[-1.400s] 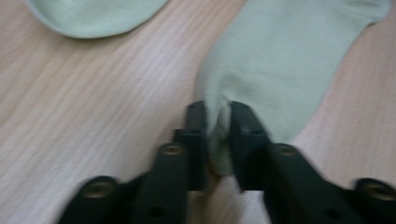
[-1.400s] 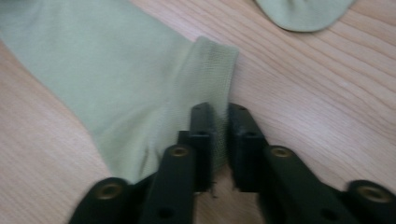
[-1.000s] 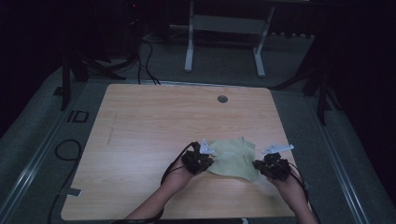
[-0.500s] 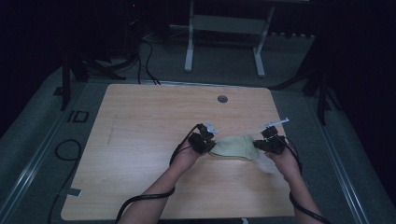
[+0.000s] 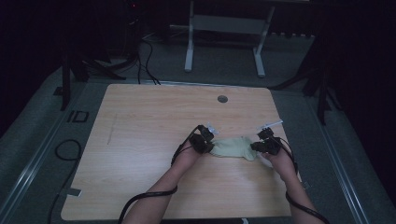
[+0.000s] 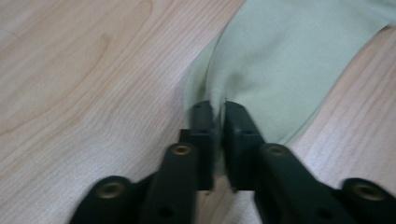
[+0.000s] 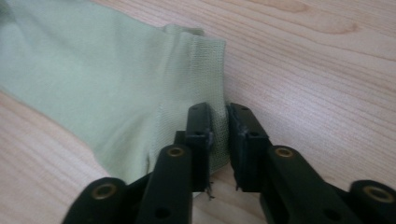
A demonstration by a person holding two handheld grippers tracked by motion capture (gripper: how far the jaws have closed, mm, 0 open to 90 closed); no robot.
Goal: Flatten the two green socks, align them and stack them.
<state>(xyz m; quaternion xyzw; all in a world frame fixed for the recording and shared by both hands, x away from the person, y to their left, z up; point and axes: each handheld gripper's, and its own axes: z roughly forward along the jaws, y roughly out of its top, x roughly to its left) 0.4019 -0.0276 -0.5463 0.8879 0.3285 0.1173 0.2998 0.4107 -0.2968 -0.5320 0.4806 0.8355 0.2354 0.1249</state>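
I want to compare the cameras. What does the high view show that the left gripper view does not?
High view: the whole table, both forearms, the right tool at the cloth's far end, and the floor with a metal frame behind. Left gripper view: the left tool up close, its jaws nearly together with an edge of fabric between them; they have just been opening slightly. Both: the pale green cloth lying on light wood.

A light wooden bench with rounded corners (image 5: 140, 154) carries a small round grey grommet (image 5: 222, 99) near its far edge. Beyond it stands a white metal frame on two legs (image 5: 224, 28) on grey carpet floor (image 5: 42, 140), with a black cable loop (image 5: 65, 149) lying left of the bench.
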